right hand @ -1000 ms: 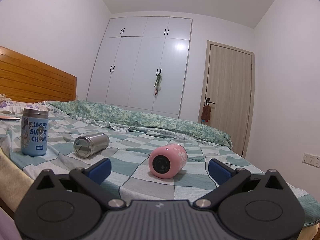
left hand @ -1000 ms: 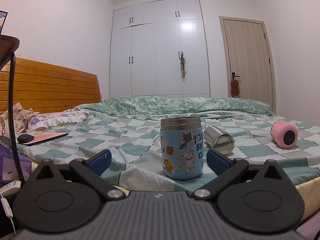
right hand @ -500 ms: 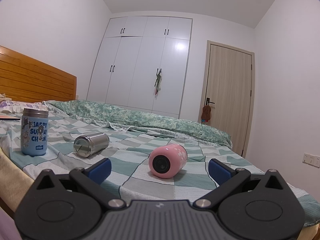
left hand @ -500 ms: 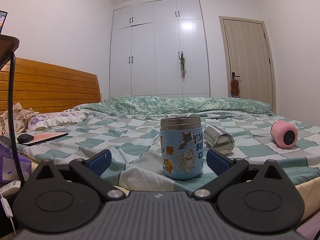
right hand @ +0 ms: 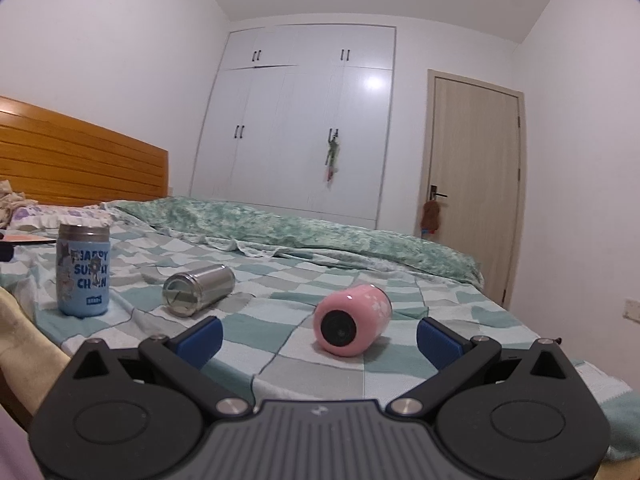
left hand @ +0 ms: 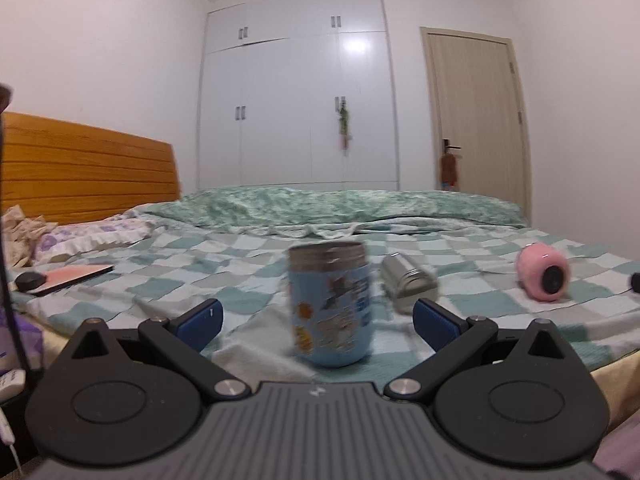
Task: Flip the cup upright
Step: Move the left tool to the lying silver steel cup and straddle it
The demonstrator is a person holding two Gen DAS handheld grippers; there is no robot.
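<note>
Both the left gripper (left hand: 316,314) and right gripper (right hand: 319,334) gape empty; the pink cup (right hand: 352,320) lies sideways on the bed (right hand: 420,364).

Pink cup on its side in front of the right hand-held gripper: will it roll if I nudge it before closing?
Probably. The pink cup is a smooth cylinder lying on its side, so a sideways nudge could roll it. The soft checkered bedsheet may damp that. Its glossy wall looks rigid but possibly slippery.
</note>
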